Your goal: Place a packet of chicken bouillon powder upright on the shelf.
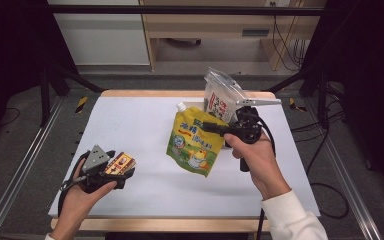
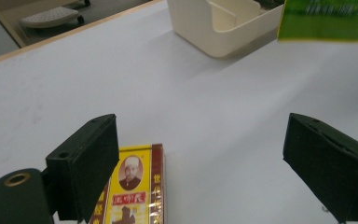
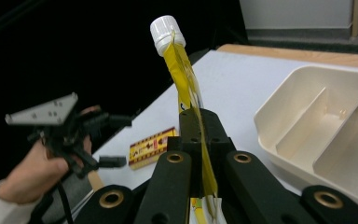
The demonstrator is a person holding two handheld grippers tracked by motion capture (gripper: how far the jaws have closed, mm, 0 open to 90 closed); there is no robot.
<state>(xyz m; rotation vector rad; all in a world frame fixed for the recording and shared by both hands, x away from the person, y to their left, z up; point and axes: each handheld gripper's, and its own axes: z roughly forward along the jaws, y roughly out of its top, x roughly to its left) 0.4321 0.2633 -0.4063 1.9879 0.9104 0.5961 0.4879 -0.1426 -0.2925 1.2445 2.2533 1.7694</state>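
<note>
Your left gripper (image 1: 111, 172) stands with fingers (image 2: 86, 165) spread wide over one yellow-and-red box (image 2: 137, 186), which lies on the white surface (image 1: 130, 125) touching the left finger, ungripped. Your right gripper (image 1: 214, 127) has its fingers (image 3: 193, 140) clamped on one yellow-green spouted pouch (image 1: 195, 142), lifted above the surface. One cream divided tray (image 3: 317, 126) sits beyond, its visible compartments bare; a printed bag (image 1: 220, 97) stands at it.

In the high view the right gripper (image 1: 215, 127) and a silver packet (image 1: 220, 95) hide the cream tray. The left gripper view cuts the yellow-and-red box (image 2: 135, 191) at the bottom edge and the green pouch (image 2: 328, 21) at the top, its print blurred. The right gripper view crops the cream tray (image 3: 284, 107) at right.
</note>
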